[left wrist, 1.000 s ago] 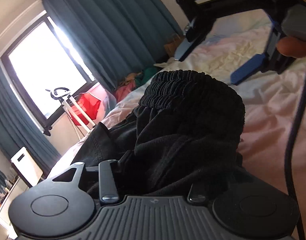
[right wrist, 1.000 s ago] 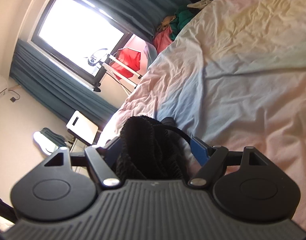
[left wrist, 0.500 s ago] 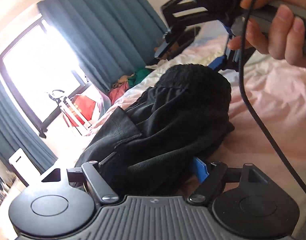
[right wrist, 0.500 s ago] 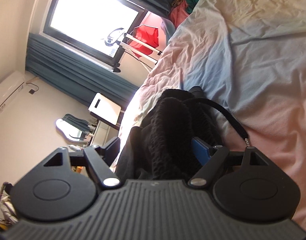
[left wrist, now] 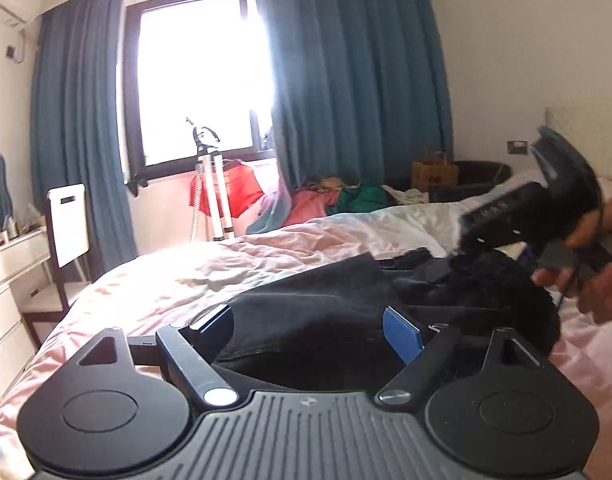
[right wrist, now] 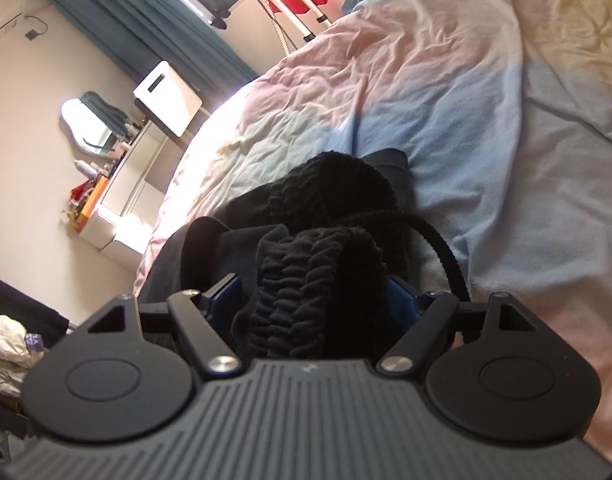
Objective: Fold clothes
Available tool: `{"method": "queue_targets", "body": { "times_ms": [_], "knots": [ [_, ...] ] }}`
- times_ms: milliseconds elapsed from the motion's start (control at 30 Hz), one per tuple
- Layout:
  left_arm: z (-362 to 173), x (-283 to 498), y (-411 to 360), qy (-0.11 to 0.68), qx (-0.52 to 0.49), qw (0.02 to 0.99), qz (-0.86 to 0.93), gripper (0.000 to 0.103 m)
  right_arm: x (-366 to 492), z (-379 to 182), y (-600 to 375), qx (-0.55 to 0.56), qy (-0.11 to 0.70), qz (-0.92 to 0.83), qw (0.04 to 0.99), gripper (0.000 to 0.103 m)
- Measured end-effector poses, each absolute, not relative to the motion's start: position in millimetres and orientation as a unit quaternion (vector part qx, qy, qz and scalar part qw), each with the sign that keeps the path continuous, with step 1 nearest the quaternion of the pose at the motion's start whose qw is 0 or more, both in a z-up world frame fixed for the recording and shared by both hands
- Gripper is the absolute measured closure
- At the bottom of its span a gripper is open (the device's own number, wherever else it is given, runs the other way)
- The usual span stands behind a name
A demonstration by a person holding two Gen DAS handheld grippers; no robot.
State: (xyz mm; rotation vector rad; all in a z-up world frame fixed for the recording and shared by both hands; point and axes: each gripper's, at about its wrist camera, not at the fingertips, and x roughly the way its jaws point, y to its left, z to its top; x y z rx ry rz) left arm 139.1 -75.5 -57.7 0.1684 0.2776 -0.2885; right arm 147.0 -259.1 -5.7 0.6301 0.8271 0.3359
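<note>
A black pair of pants with a ribbed elastic waistband (right wrist: 306, 276) lies bunched on the bed. In the left wrist view the pants (left wrist: 330, 312) spread flat in front of my left gripper (left wrist: 306, 328), whose jaws stand wide open with cloth between them. My right gripper (right wrist: 310, 300) has its jaws set around the bunched waistband, with the blue pads (right wrist: 402, 300) against the cloth. It also shows in the left wrist view (left wrist: 546, 216), blurred, at the right over the waistband, held by a hand.
The bed (right wrist: 486, 128) has a crumpled pink, blue and yellow sheet. A pile of coloured clothes (left wrist: 338, 200) lies at its far side. A white rack with a red garment (left wrist: 222, 196), a white chair (left wrist: 68, 220) and a dresser (left wrist: 14, 264) stand left.
My left gripper has let go of the pants and opened wide, and the pants have come down onto the bed. My right gripper has lowered with the waistband still between its jaws.
</note>
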Motion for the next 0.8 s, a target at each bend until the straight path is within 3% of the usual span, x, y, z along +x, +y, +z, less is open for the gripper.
{"method": "queue_targets", "body": {
  "times_ms": [300, 500, 600, 700, 767, 800],
  "knots": [
    [-36.0, 122.9, -29.6, 0.188, 0.021, 0.979, -0.078, 0.019, 83.5, 42.0, -299.7, 0.312, 0.297, 0.152, 0.890, 0.023],
    [-43.8, 119.2, -29.6, 0.188, 0.029, 0.979, -0.075, 0.019, 90.4, 20.1, -319.9, 0.436, 0.291, 0.200, 0.828, 0.023],
    [-49.5, 114.6, -32.4, 0.186, 0.036, 0.979, -0.074, 0.019, 104.1, 10.4, -312.3, 0.449, 0.307, 0.202, 0.814, 0.028],
    [-50.6, 113.8, -30.1, 0.188, 0.038, 0.979, -0.071, 0.019, 120.2, -3.0, -304.6, 0.455, 0.333, 0.200, 0.801, 0.045],
    [-48.5, 110.4, -26.4, 0.180, 0.031, 0.981, -0.068, 0.019, 131.3, -11.5, -297.3, 0.458, 0.348, 0.199, 0.793, 0.070],
    [-47.0, 108.1, -24.2, 0.174, 0.027, 0.982, -0.067, 0.019, 136.5, -15.2, -293.6, 0.459, 0.355, 0.197, 0.790, 0.076]
  ]
}}
